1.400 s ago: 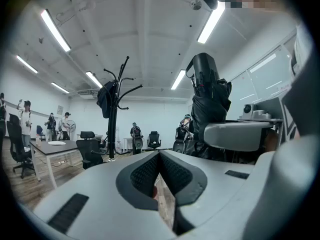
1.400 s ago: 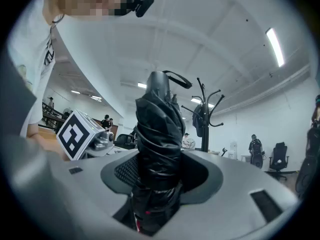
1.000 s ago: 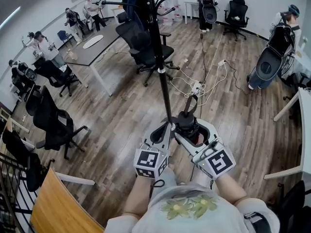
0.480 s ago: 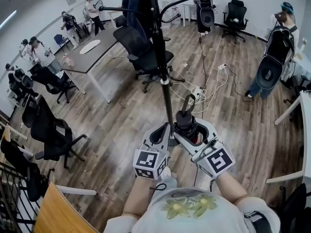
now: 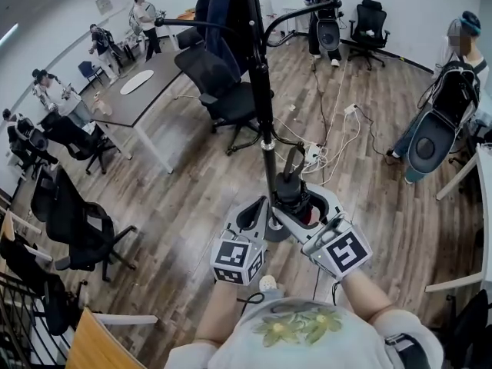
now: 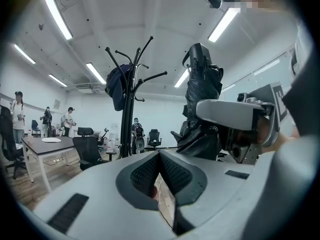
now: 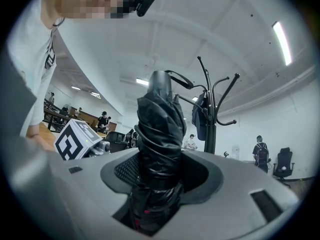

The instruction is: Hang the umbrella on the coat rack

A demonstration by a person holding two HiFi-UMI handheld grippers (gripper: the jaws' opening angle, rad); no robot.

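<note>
Right gripper (image 5: 298,211) (image 7: 160,181) is clamped on the folded black umbrella (image 5: 290,190) (image 7: 157,134), jaws closed round its lower body. We see it standing upright out of the jaws in the right gripper view, with the fabric wrapped tight and a strap loop (image 7: 180,79) at the top. Left gripper (image 5: 260,209) (image 6: 160,184) has its jaws pressed together at the tips with nothing between them, and it sits just left of the right one. Both grippers point level toward the coat rack (image 5: 261,91) (image 6: 131,109) (image 7: 210,109). In the head view the umbrella is just right of the rack's black pole, low down near the base; we cannot tell whether it touches the pole. It is not on any hook. A dark jacket (image 5: 219,14) (image 6: 119,86) (image 7: 200,116) hangs on one of the rack's upper hooks. In the left gripper view the umbrella (image 6: 202,104) shows at the right, behind the right gripper's white jaw. Behind the rack are a black office chair (image 5: 223,83) and a long dark counter (image 5: 146,83) with a white oval thing on it. White cables (image 5: 323,141) lie on the wooden floor (image 5: 184,183) to the right of the pole. Several people stand around the room edges, some carrying round black packs.
</note>
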